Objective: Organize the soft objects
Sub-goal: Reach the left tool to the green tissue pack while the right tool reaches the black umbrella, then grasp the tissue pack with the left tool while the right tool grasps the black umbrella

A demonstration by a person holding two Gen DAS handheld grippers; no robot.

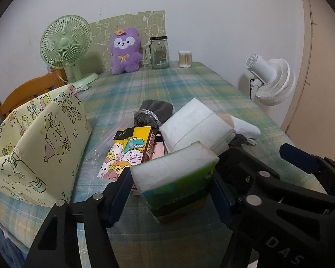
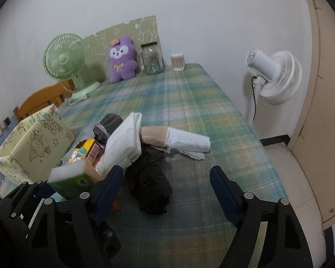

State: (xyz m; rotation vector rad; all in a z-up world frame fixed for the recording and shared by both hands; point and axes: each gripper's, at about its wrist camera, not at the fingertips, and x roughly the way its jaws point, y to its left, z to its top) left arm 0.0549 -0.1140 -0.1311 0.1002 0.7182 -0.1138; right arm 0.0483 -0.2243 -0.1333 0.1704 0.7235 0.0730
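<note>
Left gripper (image 1: pixel 170 192) jaws pinch one green-and-white soft tissue pack (image 1: pixel 176 174); right gripper (image 2: pixel 166 185) jaws spread around one crumpled black cloth (image 2: pixel 151 187).

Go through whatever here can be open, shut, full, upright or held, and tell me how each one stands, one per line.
Left gripper: jaws around the green tissue pack, pads at its sides.
Right gripper: open, black cloth bundle between the fingers, untouched.
Yellow fabric bin: upright, top open.
Glass jar: upright, lid on.
Cotton swab tub: upright, full.
Purple plush: sitting upright against the board.
</note>
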